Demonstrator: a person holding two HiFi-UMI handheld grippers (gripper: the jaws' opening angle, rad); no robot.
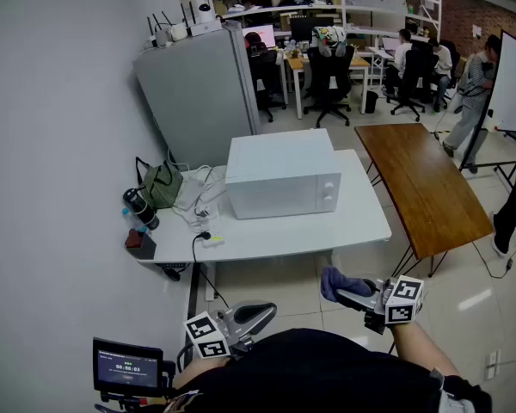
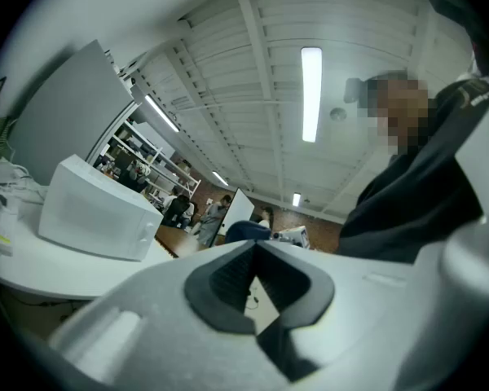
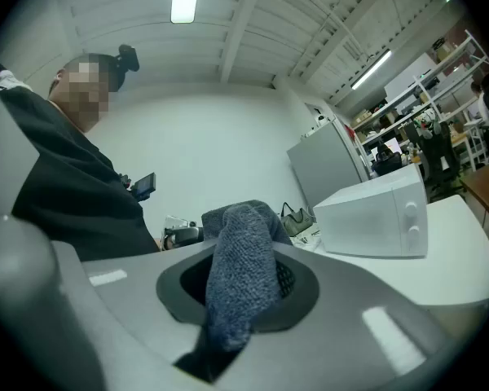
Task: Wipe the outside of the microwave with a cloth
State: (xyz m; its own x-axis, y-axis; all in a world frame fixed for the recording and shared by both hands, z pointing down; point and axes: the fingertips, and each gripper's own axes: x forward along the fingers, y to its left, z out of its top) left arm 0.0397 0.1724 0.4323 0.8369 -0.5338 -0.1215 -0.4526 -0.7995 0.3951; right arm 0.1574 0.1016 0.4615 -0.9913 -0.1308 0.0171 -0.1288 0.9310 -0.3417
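Cloth [image 3: 240, 279], one blue-grey knitted piece, is bunched between the jaws of the right hand-held gripper [image 3: 246, 300], which is clenched on it. One end sticks up past the tips and the other hangs down. The left hand-held gripper [image 2: 253, 277] has its jaws closed together with nothing in them. Both are held low in front of the person, well apart from the work.

Ahead stands one white microwave [image 1: 282, 175] on one white counter [image 1: 353, 229], with its door facing the person and two knobs [image 1: 329, 189] on the right panel.

Likely risks:
- The grip takes only a fold, so pressing and dragging could pull the cloth out.
- A stroke over the panel could turn a knob.
- A firm push could slide the microwave toward the cables [image 1: 199, 213] and the bag [image 1: 162, 183] on the counter's left end.
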